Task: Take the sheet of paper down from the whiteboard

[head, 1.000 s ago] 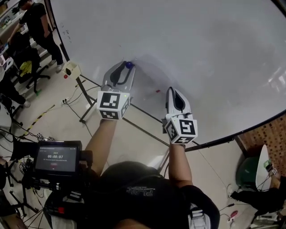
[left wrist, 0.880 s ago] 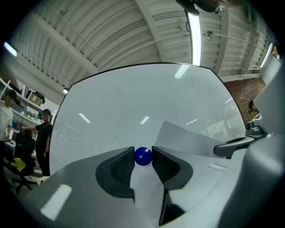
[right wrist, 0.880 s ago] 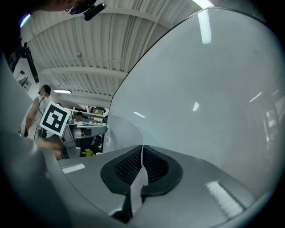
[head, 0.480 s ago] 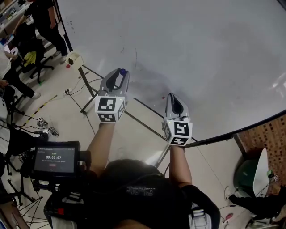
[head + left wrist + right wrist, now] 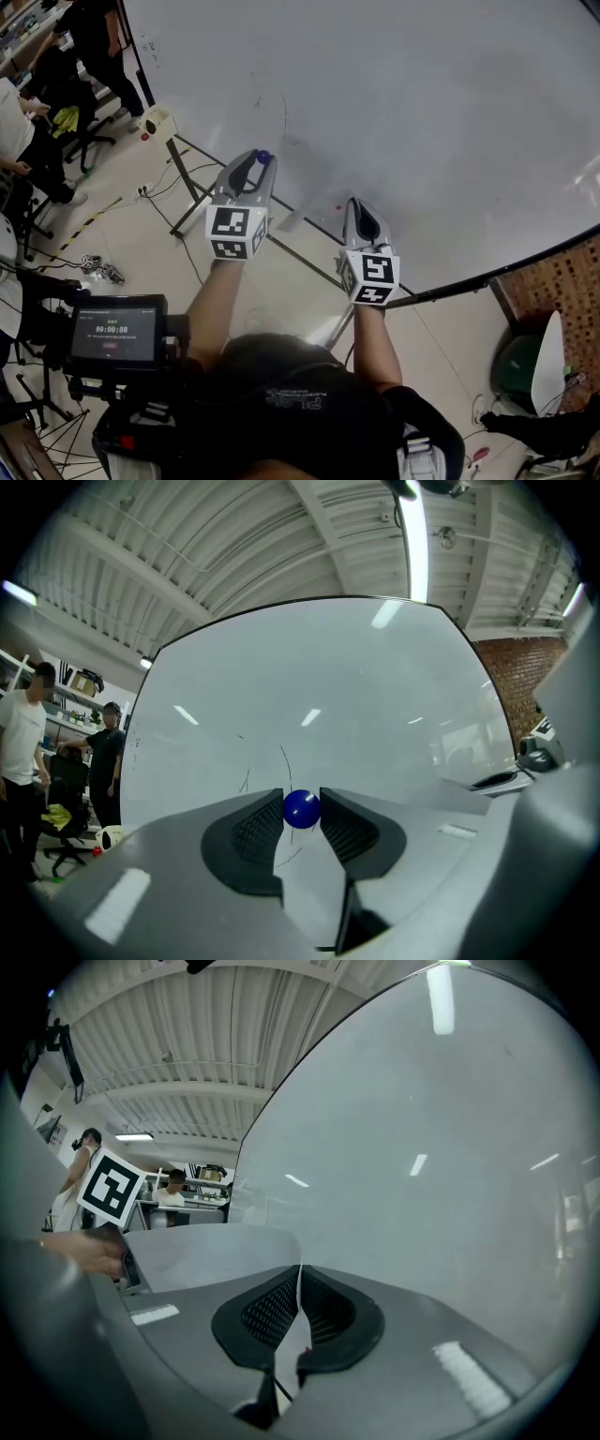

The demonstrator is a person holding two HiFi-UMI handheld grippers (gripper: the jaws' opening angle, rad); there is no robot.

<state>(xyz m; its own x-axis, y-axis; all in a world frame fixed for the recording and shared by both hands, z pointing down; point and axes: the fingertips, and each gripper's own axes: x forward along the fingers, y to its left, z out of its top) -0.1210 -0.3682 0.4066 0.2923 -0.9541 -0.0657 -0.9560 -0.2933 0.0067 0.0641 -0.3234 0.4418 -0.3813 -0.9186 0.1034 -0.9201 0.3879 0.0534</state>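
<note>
The paper (image 5: 211,1255) looks thin, light and floppy, best held at an edge. The right gripper (image 5: 300,1299) pinches its edge; the left gripper (image 5: 302,825) clamps a magnet (image 5: 301,809).

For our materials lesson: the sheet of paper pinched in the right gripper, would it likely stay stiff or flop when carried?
Probably floppy: the sheet of paper curls over sideways from the right gripper. Likely very light, since the shut jaws hold it by one edge alone. It may crease if tugged.
</note>
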